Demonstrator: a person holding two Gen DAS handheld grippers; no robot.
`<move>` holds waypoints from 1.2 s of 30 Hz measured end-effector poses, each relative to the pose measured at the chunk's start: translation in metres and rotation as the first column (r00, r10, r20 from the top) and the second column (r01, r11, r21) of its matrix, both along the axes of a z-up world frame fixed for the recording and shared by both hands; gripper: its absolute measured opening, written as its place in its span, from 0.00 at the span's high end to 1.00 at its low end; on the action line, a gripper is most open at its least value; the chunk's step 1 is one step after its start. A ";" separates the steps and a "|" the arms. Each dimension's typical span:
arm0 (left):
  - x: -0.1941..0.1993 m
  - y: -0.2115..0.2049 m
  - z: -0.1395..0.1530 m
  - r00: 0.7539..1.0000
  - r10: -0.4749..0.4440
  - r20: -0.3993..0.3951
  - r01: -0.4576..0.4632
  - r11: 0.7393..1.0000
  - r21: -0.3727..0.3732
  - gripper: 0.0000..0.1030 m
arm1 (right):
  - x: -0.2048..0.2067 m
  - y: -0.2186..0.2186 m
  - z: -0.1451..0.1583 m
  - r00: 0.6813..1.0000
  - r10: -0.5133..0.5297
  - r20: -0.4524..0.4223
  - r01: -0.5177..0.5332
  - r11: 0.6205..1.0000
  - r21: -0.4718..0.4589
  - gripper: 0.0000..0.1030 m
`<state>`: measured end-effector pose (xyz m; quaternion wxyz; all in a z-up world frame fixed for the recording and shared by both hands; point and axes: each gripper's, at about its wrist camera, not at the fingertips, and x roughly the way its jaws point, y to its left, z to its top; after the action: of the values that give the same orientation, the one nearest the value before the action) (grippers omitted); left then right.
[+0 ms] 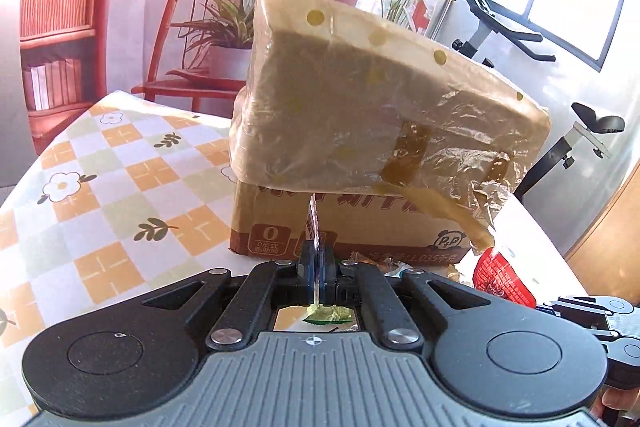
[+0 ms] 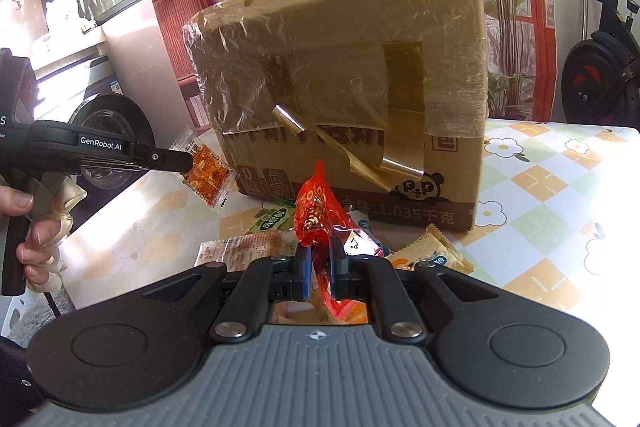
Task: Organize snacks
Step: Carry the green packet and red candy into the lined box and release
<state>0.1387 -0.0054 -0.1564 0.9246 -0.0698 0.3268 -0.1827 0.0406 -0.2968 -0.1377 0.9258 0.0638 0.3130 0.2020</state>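
Left gripper [image 2: 188, 163]: clamped on orange sachet [image 2: 208, 179], held above the table [image 2: 560, 187], long axis slanting down-right. Right gripper [image 2: 318, 267]: clamped on red wrapper [image 2: 316, 215], standing upright before cardboard box [image 2: 360, 67]. Loose snack packets [image 2: 248, 247] on the tabletop.

Orange-and-clear packet [image 2: 208, 171] held aloft; red wrapper [image 2: 316, 215] upright; loose snacks [image 2: 248, 247] before box [image 2: 360, 99]

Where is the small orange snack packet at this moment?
In the right wrist view, the small orange snack packet is at the left, pinched in the left gripper above the table, just left of the cardboard box.
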 end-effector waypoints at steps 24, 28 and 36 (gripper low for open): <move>0.048 -0.038 0.152 0.928 -0.020 0.372 0.027 1.000 -0.013 0.97 | 0.106 0.030 0.140 0.939 0.072 0.335 -0.085 0.996 0.023 0.91; 0.083 -0.048 0.139 0.951 -0.008 0.309 0.011 1.000 -0.006 0.97 | 0.146 0.032 0.123 0.969 0.013 0.246 -0.032 0.997 0.075 0.91; 0.104 -0.040 0.119 0.963 0.011 0.269 -0.024 0.999 0.045 0.67 | 0.159 0.030 0.100 0.978 -0.101 0.181 0.090 0.993 0.071 0.63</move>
<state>0.2423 -0.0450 -0.0371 0.9634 -0.0252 0.2022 -0.1744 0.1997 -0.2665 -0.0380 0.9570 0.0885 0.2161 0.1719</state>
